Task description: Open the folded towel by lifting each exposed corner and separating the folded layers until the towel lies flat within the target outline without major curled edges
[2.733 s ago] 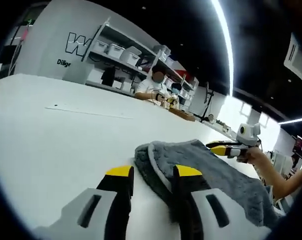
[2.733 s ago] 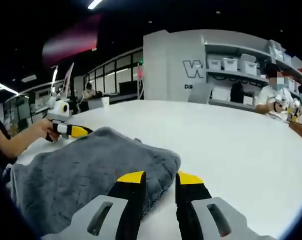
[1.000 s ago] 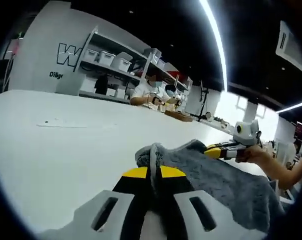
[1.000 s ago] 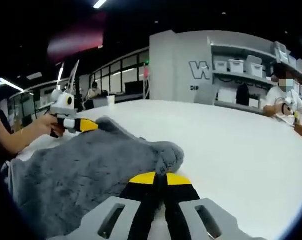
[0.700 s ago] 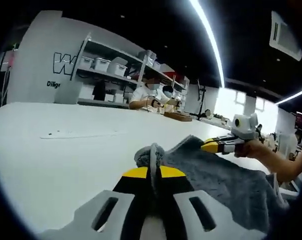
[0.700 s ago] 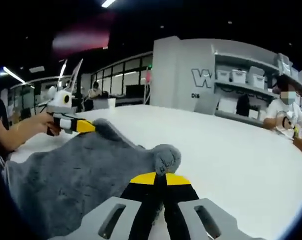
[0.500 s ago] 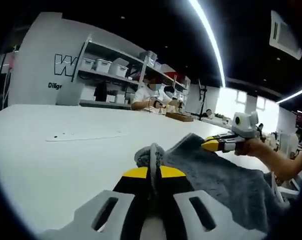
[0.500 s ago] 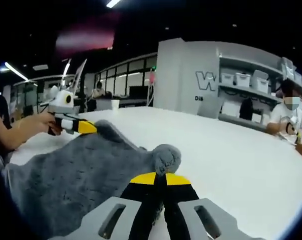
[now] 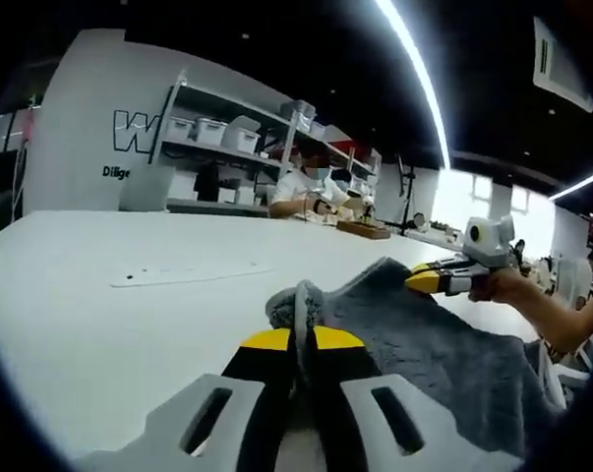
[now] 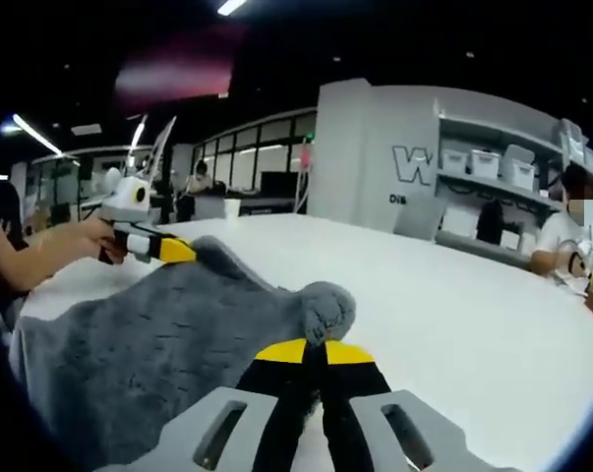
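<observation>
Pinching plush grey towel [image 9: 424, 344] corners, both grippers' fingers: left gripper [image 9: 302, 340], right gripper [image 10: 314, 352].

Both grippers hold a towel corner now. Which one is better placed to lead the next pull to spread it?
Neither clearly. The left gripper and right gripper are each shut on a corner of the grey towel, which hangs between them over the white table; they should probably pull together.

We see towel [image 9: 424, 334] as thick fuzzy grey cloth w/ plush nap; table [image 9: 99, 305] smooth matt white; left gripper [image 9: 302, 340] tips glossy yellow plastic.
</observation>
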